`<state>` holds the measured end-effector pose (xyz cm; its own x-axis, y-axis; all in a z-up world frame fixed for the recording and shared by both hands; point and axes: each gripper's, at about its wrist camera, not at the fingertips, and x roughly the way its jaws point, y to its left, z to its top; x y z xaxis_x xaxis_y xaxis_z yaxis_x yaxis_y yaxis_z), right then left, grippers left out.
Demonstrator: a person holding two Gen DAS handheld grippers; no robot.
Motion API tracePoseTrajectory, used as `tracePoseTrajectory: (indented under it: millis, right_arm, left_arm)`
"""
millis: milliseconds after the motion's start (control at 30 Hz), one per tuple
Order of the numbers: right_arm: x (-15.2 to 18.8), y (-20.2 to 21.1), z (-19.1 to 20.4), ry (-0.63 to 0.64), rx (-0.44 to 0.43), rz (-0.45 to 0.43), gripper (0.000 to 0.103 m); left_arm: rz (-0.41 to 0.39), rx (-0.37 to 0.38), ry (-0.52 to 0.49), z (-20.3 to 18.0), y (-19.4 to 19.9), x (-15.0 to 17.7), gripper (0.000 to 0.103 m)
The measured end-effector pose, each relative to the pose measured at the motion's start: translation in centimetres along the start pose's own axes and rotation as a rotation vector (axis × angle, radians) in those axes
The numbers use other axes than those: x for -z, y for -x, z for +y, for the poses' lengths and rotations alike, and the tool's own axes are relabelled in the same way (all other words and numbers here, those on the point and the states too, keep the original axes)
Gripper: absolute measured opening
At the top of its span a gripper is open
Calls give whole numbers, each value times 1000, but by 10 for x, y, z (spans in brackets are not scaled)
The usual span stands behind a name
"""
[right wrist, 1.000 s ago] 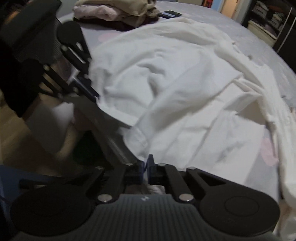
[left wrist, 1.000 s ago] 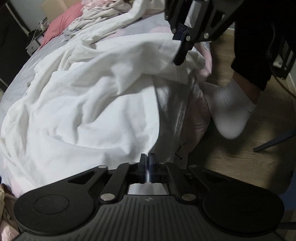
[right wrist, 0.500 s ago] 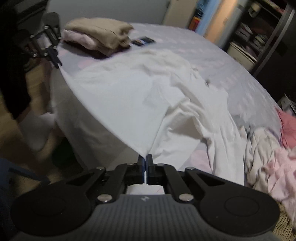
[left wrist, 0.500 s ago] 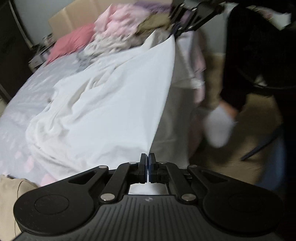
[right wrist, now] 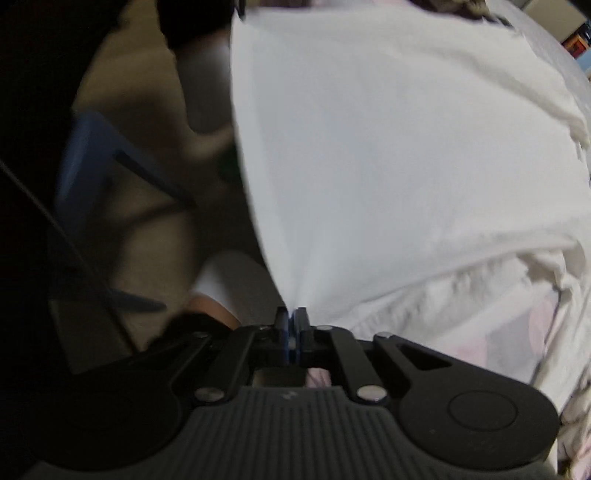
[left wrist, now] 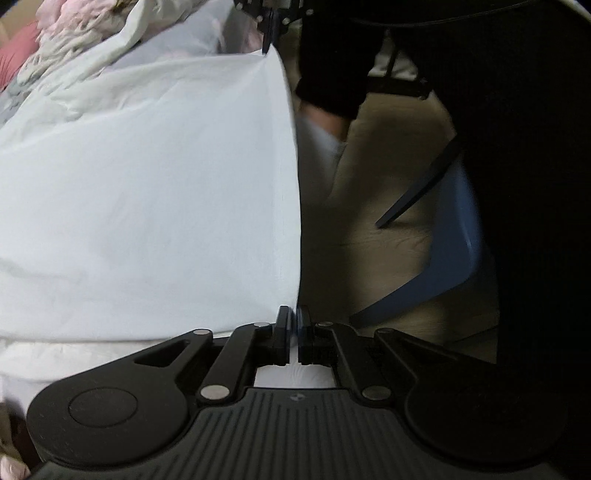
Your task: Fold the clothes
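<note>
Both the left gripper [left wrist: 293, 321] and the right gripper [right wrist: 291, 321] pinched a taut white garment [left wrist: 147, 192] edge; the bed [left wrist: 192, 37] lay at eleven o'clock, the wooden floor [left wrist: 388, 155] at two.

White garment [left wrist: 147, 192] ahead of the black left hand-held gripper [left wrist: 293, 328]; blue chair [left wrist: 454, 236] to its right on a tan floor [left wrist: 388, 229]; pink clothes [left wrist: 70, 14] far ahead-left.

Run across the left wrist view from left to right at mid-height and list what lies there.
White garment, stretched taut, its straight edge hanging down → a white sock on a person's foot, blurred → tan wooden floor → dark chair leg → blue chair seat → dark clothing of the person.
</note>
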<state>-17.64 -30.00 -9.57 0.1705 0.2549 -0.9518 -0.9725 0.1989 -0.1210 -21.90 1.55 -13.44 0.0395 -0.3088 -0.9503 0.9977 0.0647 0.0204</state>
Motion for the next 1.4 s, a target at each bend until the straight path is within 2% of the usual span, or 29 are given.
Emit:
tracePoseTrajectory:
  millis: [33, 67, 100, 167, 267, 400, 500, 600, 767, 867, 900, 933, 967, 1000, 1100, 1133, 1200, 1267, 1400]
  right_arm:
    - [0, -4, 3, 18, -19, 17, 35]
    - [-1, -7, 6, 36, -37, 33, 46]
    - [-1, -9, 8, 44, -56, 41, 53]
    - [-5, 10, -14, -42, -60, -43, 53]
    - [-10, 37, -48, -163, -17, -161, 53]
    - [-28, 57, -87, -338, 115, -259, 53]
    - [-41, 62, -100, -434, 126, -340, 53]
    - [-49, 59, -102, -458, 104, -381, 53]
    - [-68, 48, -93, -414, 57, -357, 53]
    - [-74, 42, -89, -387, 44, -350, 52]
    - [-75, 40, -88, -379, 41, -348, 52]
    - [-77, 38, -86, -372, 38, -346, 52]
    - [-78, 37, -85, -364, 35, -344, 52]
    - [-80, 35, -84, -356, 32, -342, 52]
    - [-81, 32, -82, -345, 35, -337, 52]
    - [-79, 32, -81, -344, 38, -335, 52]
    - [-76, 32, -80, -342, 47, -329, 52]
    - [-73, 32, -78, -340, 56, -323, 52]
    - [-70, 31, -76, -335, 65, -310, 52]
  left_arm:
    - [-4, 4, 21, 5, 4, 0, 8]
    - [-11, 4, 41, 10, 9, 0, 14]
    - [-31, -10, 57, 15, 16, 0, 23]
    - [-85, -37, 94, 28, 33, 3, 25]
    - [-136, -110, 235, 61, 53, 9, 27]
    - [-143, -253, 514, 117, 61, 25, 38]
    - [-123, -281, 724, 148, 50, 43, 38]
    - [-151, -263, 844, 167, 36, 63, 38]
    - [-123, -284, 1017, 193, 17, 87, 38]
    - [-167, -266, 1115, 202, 14, 98, 38]
    - [-190, -243, 1142, 205, 13, 101, 38]
    - [-218, -209, 1169, 206, 13, 103, 26]
    - [-247, -174, 1195, 207, 13, 105, 7]
    - [-271, -146, 1216, 208, 15, 107, 0]
    - [-235, -180, 1196, 207, 35, 108, 0]
    - [-232, -199, 1227, 207, 42, 114, 0]
    - [-208, -266, 1291, 200, 57, 130, 0]
    - [-141, -376, 1273, 193, 73, 142, 0]
    - [-33, -529, 1307, 187, 97, 170, 0]
